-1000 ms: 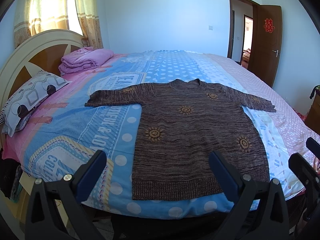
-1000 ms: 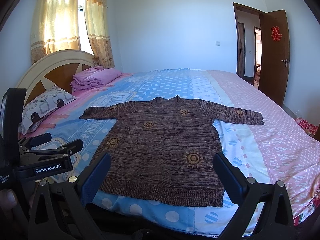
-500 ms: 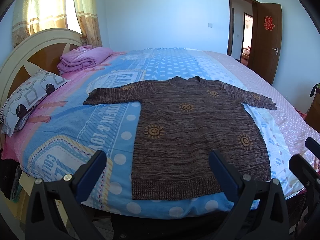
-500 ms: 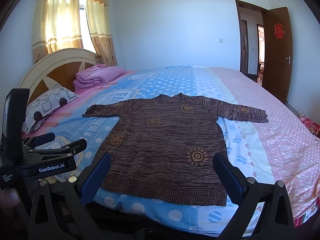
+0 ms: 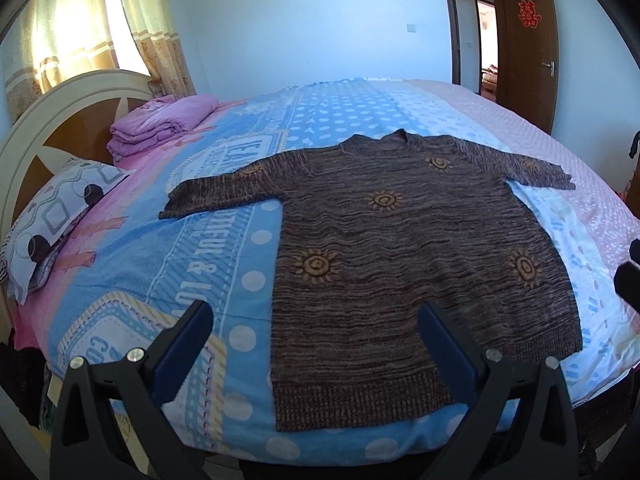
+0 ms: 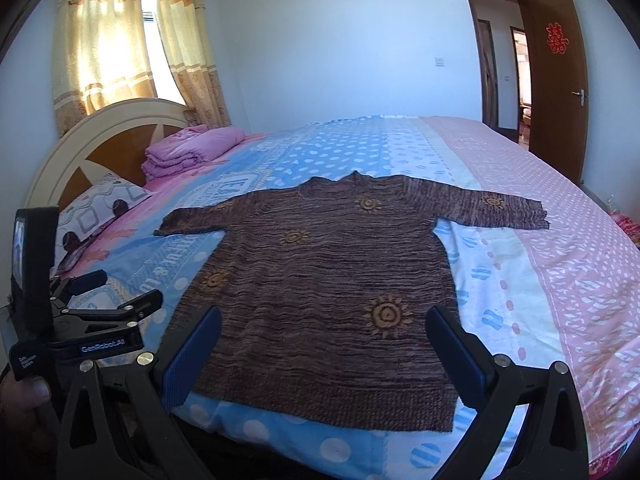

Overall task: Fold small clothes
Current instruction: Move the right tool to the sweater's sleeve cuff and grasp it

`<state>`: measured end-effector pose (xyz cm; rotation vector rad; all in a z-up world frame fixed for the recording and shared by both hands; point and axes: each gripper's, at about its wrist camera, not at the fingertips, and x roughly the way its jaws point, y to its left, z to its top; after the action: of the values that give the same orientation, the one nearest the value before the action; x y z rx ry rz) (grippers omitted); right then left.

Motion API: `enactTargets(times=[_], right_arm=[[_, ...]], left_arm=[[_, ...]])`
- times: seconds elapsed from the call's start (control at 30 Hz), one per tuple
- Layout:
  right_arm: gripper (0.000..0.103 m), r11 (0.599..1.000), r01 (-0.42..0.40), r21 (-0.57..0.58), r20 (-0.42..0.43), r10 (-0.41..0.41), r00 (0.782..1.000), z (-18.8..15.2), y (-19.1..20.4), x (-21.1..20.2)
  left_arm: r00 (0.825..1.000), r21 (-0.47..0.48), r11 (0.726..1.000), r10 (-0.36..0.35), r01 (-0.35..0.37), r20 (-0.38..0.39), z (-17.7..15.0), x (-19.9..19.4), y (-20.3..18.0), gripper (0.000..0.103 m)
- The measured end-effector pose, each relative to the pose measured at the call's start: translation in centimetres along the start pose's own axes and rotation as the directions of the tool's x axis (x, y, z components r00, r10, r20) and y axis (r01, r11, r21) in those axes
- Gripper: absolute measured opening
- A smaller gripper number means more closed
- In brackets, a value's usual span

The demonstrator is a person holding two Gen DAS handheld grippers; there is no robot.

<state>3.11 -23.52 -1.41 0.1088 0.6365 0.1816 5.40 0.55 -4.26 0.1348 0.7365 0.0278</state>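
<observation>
A brown knitted sweater (image 5: pixel 404 256) with orange sun motifs lies flat on the bed, both sleeves spread out and its hem towards me. It also shows in the right wrist view (image 6: pixel 332 292). My left gripper (image 5: pixel 316 320) is open and empty, held above the near edge of the bed over the hem's left part. My right gripper (image 6: pixel 324 328) is open and empty, above the sweater's lower half. The left gripper (image 6: pixel 116 300) also shows at the left of the right wrist view.
The bed (image 5: pixel 224 240) has a blue and pink patterned cover. A folded pink blanket (image 5: pixel 160 128) and a patterned pillow (image 5: pixel 56 216) lie by the headboard at the left. An open brown door (image 6: pixel 556 80) stands at the far right.
Both grippers have moved slightly forward and closer to the bed; the sweater looks a little larger. The sweater has not moved and both grippers stay open.
</observation>
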Motion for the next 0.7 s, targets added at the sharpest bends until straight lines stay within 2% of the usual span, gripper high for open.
enactTargets(times=[0.13, 0.23, 0.37, 0.7], right_arm=[[0.102, 0.999, 0.026, 0.035, -0.022, -0.025, 0.999, 0.7, -2.2, 2.2], [0.102, 0.997, 0.046, 0.065, -0.033, -0.044, 0.998, 1.3, -4.1, 3.8], [0.102, 0.991, 0.094, 0.094, -0.061, -0.089, 0.994, 2.2, -7.0, 6.3], [0.102, 0.966, 0.222, 0.129, -0.094, -0.211, 0.973, 5.1, -13.5, 11.2]], left_arm=[[1.000, 0.031, 1.000, 0.008, -0.008, -0.005, 1.1, 1.9, -0.5, 0.103], [0.999, 0.067, 0.997, 0.045, -0.046, 0.006, 1.9, 3.7, -1.0, 0.103], [0.997, 0.097, 0.993, 0.069, -0.066, -0.028, 3.3, 6.6, -1.0, 0.103], [0.995, 0.121, 0.988, 0.095, -0.094, -0.008, 7.5, 11.6, -2.3, 0.103]])
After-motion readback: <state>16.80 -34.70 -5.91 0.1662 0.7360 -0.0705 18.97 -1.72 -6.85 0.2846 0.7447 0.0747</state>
